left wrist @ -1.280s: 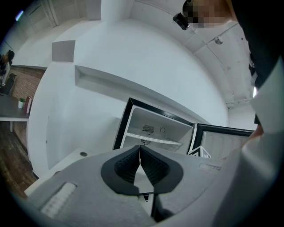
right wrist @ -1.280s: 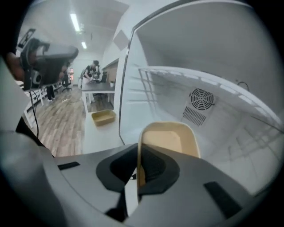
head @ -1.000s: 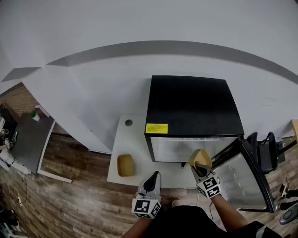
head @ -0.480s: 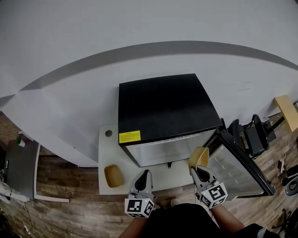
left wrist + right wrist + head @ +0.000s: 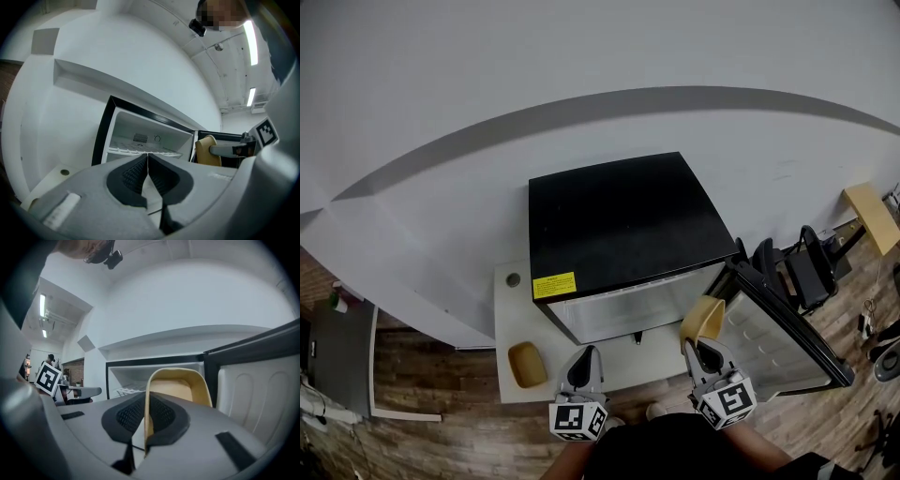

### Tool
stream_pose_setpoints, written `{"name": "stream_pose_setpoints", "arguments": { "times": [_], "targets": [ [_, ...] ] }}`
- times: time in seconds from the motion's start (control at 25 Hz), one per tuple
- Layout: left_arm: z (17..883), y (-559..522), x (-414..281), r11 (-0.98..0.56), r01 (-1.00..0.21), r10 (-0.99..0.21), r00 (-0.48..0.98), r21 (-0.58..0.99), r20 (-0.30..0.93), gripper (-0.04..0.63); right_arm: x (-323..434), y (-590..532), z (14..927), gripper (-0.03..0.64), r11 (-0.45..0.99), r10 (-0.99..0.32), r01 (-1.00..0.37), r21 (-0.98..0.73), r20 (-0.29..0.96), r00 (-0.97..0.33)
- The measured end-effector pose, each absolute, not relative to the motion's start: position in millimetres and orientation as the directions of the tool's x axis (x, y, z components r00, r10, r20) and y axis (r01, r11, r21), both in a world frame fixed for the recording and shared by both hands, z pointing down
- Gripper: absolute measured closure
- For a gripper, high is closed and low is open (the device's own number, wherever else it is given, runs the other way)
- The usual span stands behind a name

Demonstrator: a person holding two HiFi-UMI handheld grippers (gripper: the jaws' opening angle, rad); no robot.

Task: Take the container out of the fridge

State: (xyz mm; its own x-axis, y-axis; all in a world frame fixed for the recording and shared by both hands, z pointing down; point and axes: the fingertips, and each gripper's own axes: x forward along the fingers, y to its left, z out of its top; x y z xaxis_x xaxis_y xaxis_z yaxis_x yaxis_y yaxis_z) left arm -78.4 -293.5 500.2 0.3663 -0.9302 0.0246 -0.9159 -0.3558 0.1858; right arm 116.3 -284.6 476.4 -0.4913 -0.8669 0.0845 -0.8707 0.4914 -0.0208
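Your right gripper (image 5: 703, 352) has drawn the container (image 5: 703, 319) clear of the fridge (image 5: 619, 225), beside its open door (image 5: 778, 342), fingers clamped on the rim. Your left gripper (image 5: 584, 361) hangs empty, fingers together. Removal looks done; the bench (image 5: 508, 309) likely comes next.

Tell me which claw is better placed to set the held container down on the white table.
Right. The right claw is shut on the wall of the tan container, in front of the open fridge by the white table. The left claw is shut and empty, so it would likely need a handover first.
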Motion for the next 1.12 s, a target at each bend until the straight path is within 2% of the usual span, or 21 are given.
{"name": "stream_pose_setpoints", "arguments": {
  "times": [0.48, 1.12],
  "targets": [
    [498, -289, -77, -0.333, -0.922, -0.94, 0.341, 0.199, 0.008, 0.578, 124, -285, 481, 0.603, 0.464, -0.88, -0.885, -0.035, 0.1, -0.465],
    [503, -285, -72, -0.312, -0.926, -0.946, 0.323, 0.213, 0.018, 0.578, 118, -284, 484, 0.603, 0.512, -0.851, -0.858, -0.038, 0.115, -0.512]
  ]
}}
